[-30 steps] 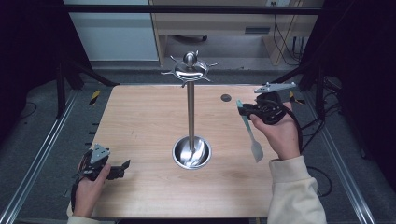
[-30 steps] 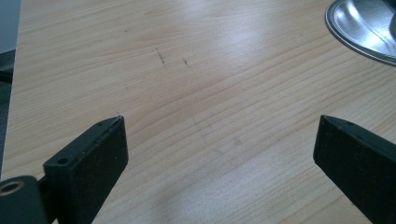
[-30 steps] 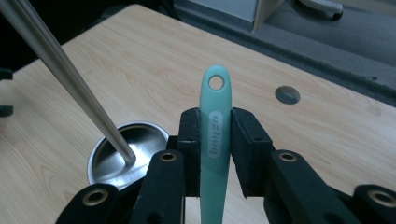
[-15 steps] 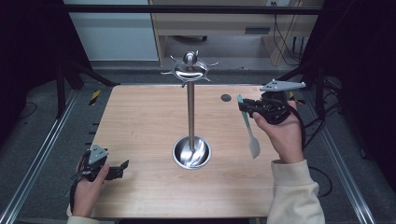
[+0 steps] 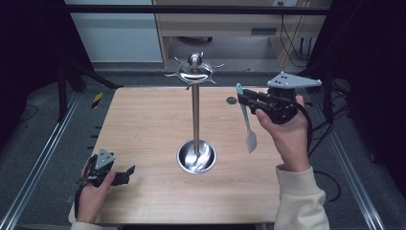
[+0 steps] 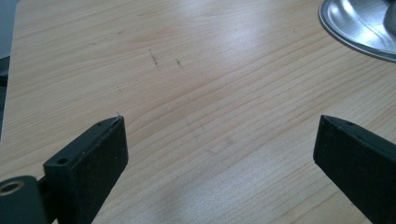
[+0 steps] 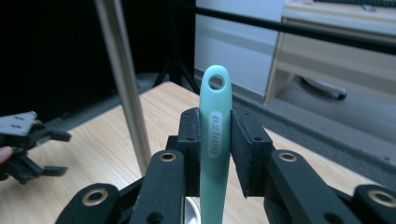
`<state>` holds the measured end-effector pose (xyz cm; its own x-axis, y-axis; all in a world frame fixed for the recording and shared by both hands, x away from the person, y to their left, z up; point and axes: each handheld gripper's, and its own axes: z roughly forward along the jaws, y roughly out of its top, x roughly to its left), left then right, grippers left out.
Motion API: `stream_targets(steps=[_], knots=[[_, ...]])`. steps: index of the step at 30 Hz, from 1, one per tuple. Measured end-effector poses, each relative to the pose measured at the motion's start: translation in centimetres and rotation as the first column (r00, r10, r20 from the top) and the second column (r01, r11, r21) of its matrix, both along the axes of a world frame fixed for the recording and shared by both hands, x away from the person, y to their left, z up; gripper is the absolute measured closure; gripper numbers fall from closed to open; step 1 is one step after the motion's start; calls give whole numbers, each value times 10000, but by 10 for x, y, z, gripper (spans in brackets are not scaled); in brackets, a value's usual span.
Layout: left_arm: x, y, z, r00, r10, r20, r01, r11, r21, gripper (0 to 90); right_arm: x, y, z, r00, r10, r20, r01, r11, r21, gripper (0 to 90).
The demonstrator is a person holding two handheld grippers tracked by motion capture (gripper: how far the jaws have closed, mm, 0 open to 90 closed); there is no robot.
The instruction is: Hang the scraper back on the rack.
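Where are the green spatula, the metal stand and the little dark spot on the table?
green spatula [image 7: 214,135], right gripper view, handle between the jaws
metal stand [image 5: 195,115], high view, upright pole
dark spot [image 5: 231,100], high view, its middle

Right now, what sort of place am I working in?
Likely a lab or data-recording workstation, not a kitchen: a bare wooden table on a metal-railed frame, cables by office furniture behind, and a utensil stand set up as a prop.

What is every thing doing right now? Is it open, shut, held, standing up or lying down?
Left gripper: open, holding nothing, low over the table.
Right gripper: shut on the green utensil, lifted off the table.
Green utensil: held by its handle, hanging blade down, hole end up.
Metal stand: upright, hooks bare.
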<state>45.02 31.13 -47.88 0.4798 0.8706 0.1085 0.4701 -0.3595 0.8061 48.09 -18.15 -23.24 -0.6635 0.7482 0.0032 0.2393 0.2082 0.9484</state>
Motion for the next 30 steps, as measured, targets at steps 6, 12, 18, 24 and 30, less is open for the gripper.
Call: stream_targets(steps=[6, 12, 18, 24, 30], knots=[[0, 1, -1, 10000, 86, -46, -87, 10000, -15, 28, -8, -7, 17, 9987, 148, 478, -175, 9982, 579, 744], [0, 2, 0, 10000, 63, -73, -64, 9999, -81, 28, -23, -1, 18, 9972, 242, 710, -285, 9977, 611, 744], [0, 4, 1, 10000, 67, 8, -67, 9998, -179, 28, -34, 9, 24, 9931, 482, 1068, -551, 9965, 629, 744], [0, 3, 2, 10000, 49, 15, -48, 9998, -181, 28, -40, 21, 28, 9872, 721, 1421, -820, 9945, 656, 743], [0, 3, 1, 10000, 20, -38, -21, 9999, -131, 28, -43, 35, 30, 9840, 778, 1606, -885, 9942, 604, 743]])
